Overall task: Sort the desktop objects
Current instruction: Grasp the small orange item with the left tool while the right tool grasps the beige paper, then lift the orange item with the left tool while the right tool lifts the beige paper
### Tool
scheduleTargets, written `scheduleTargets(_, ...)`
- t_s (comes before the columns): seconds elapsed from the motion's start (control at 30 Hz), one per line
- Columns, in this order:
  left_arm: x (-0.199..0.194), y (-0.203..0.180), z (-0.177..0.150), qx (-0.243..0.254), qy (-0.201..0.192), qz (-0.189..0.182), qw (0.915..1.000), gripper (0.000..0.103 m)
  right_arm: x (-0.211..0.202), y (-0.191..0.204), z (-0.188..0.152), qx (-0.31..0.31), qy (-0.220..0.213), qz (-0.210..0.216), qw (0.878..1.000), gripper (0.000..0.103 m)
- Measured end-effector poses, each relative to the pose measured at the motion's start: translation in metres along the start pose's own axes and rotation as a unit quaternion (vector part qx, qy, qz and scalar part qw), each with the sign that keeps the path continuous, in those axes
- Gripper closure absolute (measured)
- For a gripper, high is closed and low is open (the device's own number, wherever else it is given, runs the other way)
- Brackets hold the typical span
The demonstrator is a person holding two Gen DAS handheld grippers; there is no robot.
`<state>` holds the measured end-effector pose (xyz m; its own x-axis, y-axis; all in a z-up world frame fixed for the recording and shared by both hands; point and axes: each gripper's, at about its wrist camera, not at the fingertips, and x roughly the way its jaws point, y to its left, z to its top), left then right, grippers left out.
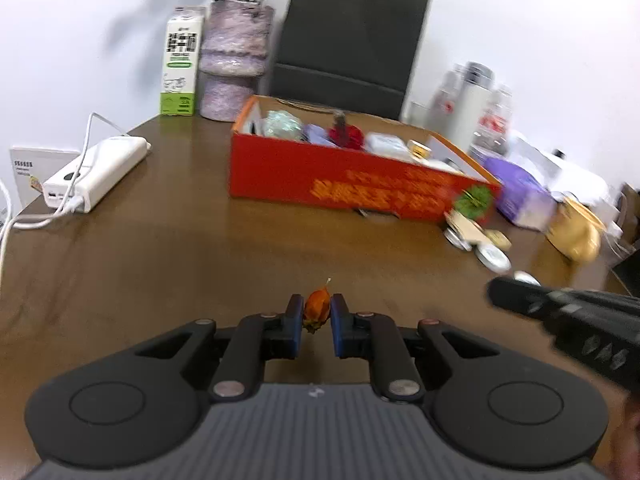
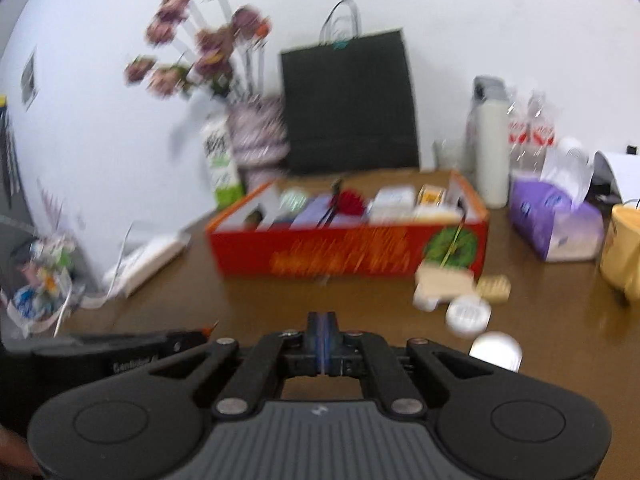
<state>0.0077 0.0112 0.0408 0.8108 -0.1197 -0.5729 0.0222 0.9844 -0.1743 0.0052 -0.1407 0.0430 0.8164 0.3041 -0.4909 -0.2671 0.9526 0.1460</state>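
Setting: office or home desk, indoors. Evidence: brown wood desk (image 1: 168,240) against plain white wall (image 1: 100,60); white power bank (image 1: 96,174) w/ cable plugged in; black paper bag (image 1: 348,40) standing at wall; vase (image 1: 234,60) w/ flowers; milk carton (image 1: 181,64); red box (image 1: 340,176) w/ misc. small items; purple tissue pack (image 2: 556,224); thermos (image 2: 490,144).

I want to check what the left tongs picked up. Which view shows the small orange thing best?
The left wrist view: the small orange thing sits centred and fairly sharp, pinched between the left tongs. The right wrist view shows only a blurred orange tip at the end of those tongs, at the picture's left.
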Motion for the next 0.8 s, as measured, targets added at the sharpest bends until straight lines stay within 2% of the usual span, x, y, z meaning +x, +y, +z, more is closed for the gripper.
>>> scheduleTargets(0.13, -0.031, -0.002, -0.02, 0.015, 0.0, -0.011, 0.9998, 0.088, -0.025, 0.016, -0.028, -0.024, 0.022, -0.005, 0.999, 0.103)
scheduleTargets(0.27, -0.045, -0.005, -0.038, 0.014, 0.008, -0.022, 0.9996, 0.088, -0.052, 0.008, -0.049, 0.012, 0.04, 0.006, 0.999, 0.102)
scheduleTargets(0.37, -0.05, -0.009, -0.043, 0.016, 0.009, -0.033, 0.9993, 0.088, -0.066, 0.004, -0.058, 0.021, 0.037, 0.007, 0.999, 0.102)
scheduleTargets(0.5, -0.057, -0.012, -0.042, 0.029, -0.004, -0.034, 0.999, 0.088, -0.082, -0.007, -0.057, 0.054, 0.022, 0.031, 0.998, 0.102)
scheduleTargets(0.57, -0.055, -0.011, -0.042, 0.031, -0.002, -0.031, 0.9991, 0.088, -0.081, -0.007, -0.052, 0.034, 0.016, 0.007, 0.999, 0.101)
scheduleTargets(0.6, -0.052, -0.011, -0.042, 0.03, 0.001, -0.029, 0.9992, 0.088, -0.077, -0.004, -0.048, 0.009, 0.016, -0.019, 1.0, 0.097)
scheduleTargets(0.63, -0.049, -0.01, -0.04, 0.028, 0.003, -0.026, 0.9993, 0.088, -0.071, -0.002, -0.044, -0.015, 0.014, -0.046, 0.999, 0.089)
scheduleTargets(0.67, -0.045, -0.009, -0.037, 0.026, 0.003, -0.025, 0.9993, 0.088, -0.065, -0.002, -0.038, -0.032, 0.012, -0.065, 0.997, 0.068)
scheduleTargets(0.73, -0.036, -0.009, -0.028, 0.028, 0.001, -0.023, 0.9993, 0.088, -0.05, -0.012, -0.024, -0.044, -0.005, -0.081, 0.996, 0.046)
scheduleTargets(0.8, -0.024, -0.01, -0.018, 0.034, -0.003, -0.02, 0.9992, 0.088, -0.027, -0.027, -0.007, -0.044, -0.007, -0.087, 0.995, 0.045)
